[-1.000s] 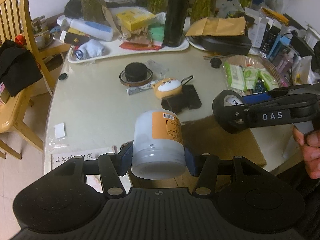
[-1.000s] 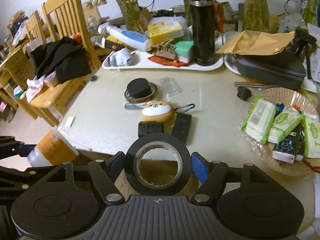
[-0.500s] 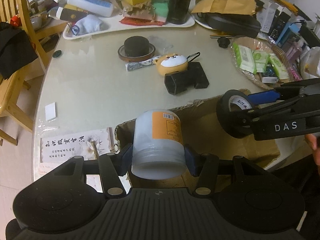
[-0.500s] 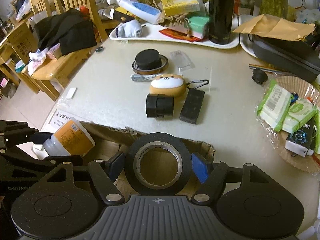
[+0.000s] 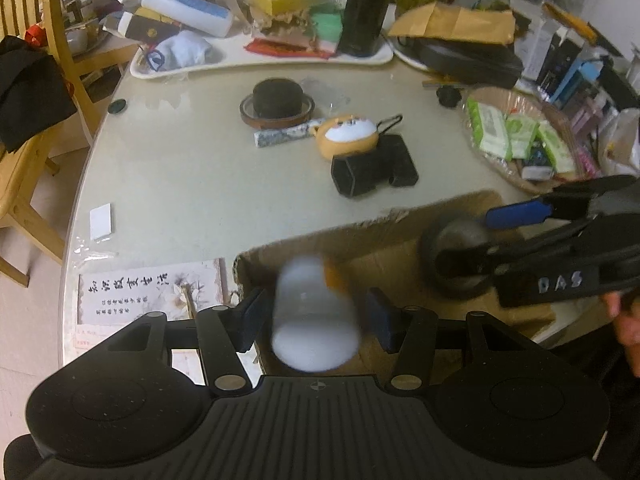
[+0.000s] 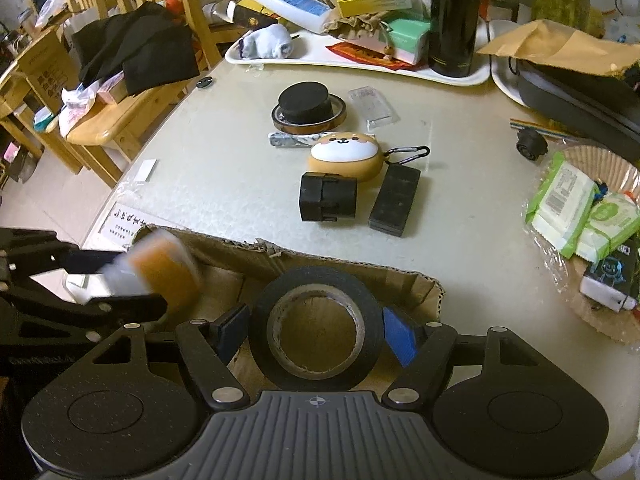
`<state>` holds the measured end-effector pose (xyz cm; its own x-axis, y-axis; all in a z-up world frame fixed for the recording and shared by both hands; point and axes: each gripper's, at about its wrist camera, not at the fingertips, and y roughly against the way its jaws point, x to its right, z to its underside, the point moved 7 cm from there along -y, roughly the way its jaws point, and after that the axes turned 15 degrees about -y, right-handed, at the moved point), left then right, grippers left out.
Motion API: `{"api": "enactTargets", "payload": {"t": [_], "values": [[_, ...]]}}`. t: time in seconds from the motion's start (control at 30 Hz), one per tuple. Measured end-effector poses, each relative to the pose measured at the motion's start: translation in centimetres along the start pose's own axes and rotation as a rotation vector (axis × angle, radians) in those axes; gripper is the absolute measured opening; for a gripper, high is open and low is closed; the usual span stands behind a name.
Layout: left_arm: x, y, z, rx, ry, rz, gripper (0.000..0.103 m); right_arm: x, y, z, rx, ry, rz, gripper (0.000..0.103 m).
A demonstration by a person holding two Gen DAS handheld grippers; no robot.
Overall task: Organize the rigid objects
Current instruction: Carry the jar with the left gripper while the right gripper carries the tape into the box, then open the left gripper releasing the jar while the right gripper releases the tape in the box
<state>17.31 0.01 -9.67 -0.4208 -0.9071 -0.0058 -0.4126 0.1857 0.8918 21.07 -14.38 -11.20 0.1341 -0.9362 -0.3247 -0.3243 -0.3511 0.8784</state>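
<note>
Cluttered pale desk (image 6: 224, 184), with an open cardboard box (image 6: 352, 268) at its near edge.

Over the box, the white jar with an orange label (image 5: 316, 320) sits blurred between the left tool's (image 5: 314, 320) pads, which look to stand clear of it, though blur makes that uncertain. Just beside it, the black tape roll (image 6: 316, 332) sits between the right tool's (image 6: 316, 330) opening jaws, gaps showing at both pads. Beyond lie a dog-faced pouch (image 6: 346, 156) and two black blocks.
</note>
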Motion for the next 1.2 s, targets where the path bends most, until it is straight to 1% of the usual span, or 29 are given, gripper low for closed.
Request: {"api": "enactTargets", "payload": {"t": [0.03, 0.07, 0.1, 0.4, 0.47, 0.67, 0.83, 1.03, 1.1, 1.17, 1.2], "values": [[0.0, 0.2, -0.1, 0.002, 0.001, -0.001, 0.054, -0.1, 0.1, 0.0, 0.008, 0.006, -0.002, 0.089], [-0.1, 0.3, -0.2, 0.002, 0.002, -0.004, 0.054, -0.2, 0.2, -0.1, 0.015, 0.011, -0.003, 0.094], [-0.1, 0.4, -0.3, 0.002, 0.003, -0.009, 0.054, -0.4, 0.3, -0.1, 0.022, 0.016, -0.004, 0.095], [-0.5, 1.1, -0.1, 0.004, -0.001, -0.038, 0.054, -0.1, 1.0, -0.6, 0.058, 0.012, -0.007, 0.1], [-0.7, 1.1, 0.0, -0.001, 0.002, -0.043, 0.054, 0.0, 1.3, -0.8, 0.076, 0.008, -0.006, 0.103], [-1.7, 0.8, 0.8, -0.016, 0.017, -0.058, 0.054, 1.2, 1.3, -1.5, 0.092, -0.031, 0.025, 0.103], [-2.8, 0.1, 1.6, -0.04, 0.036, -0.079, 0.054, 2.9, 0.9, -1.5, 0.078, -0.079, 0.073, 0.103], [-4.0, -1.1, 2.9, -0.079, 0.041, -0.098, 0.054, 5.5, 0.2, -0.9, 0.047, -0.138, 0.151, 0.103], [-4.4, -1.5, 3.3, -0.095, 0.039, -0.109, 0.054, 6.6, 0.0, -0.4, 0.032, -0.153, 0.196, 0.103], [-4.7, -1.6, 3.5, -0.087, 0.05, -0.089, 0.055, 7.5, -0.2, 0.1, 0.016, -0.157, 0.242, 0.103], [-4.8, -1.6, 3.6, -0.089, 0.054, -0.091, 0.056, 8.0, -0.3, 0.4, 0.007, -0.156, 0.276, 0.103]]}}
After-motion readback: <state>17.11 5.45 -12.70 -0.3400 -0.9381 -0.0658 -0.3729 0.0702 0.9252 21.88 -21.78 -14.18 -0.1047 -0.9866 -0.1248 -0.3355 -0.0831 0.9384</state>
